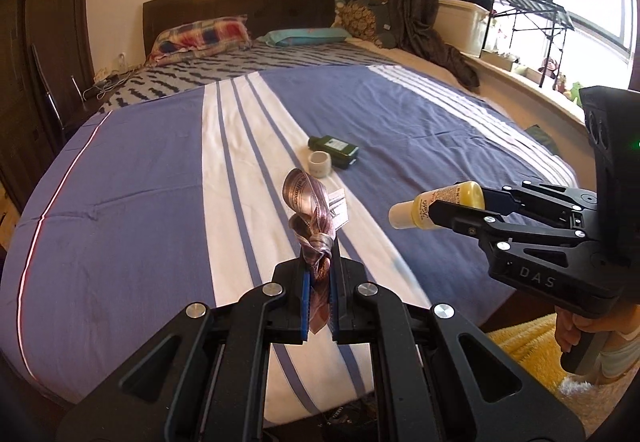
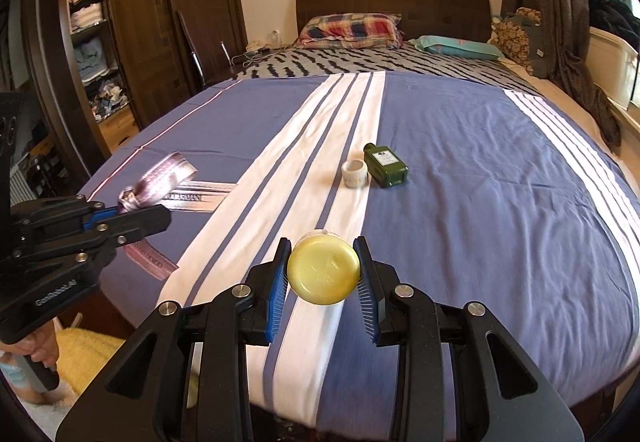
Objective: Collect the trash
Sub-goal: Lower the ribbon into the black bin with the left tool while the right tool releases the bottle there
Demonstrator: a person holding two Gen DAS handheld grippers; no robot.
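Over the bed (image 1: 120,162), left gripper (image 1: 318,274) pinches knotted ribbon (image 1: 308,210); right gripper (image 2: 324,274) clamps yellow bottle (image 2: 323,269), whose cap shows only from the left view.

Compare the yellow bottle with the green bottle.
The round yellow plastic bottle is gripped off the bed in the right gripper; the flat-sided dark green bottle lies on the striped blue-and-white bedspread, beside a small white jar. Its cap is pale, the green bottle's dark. Both carry labels.
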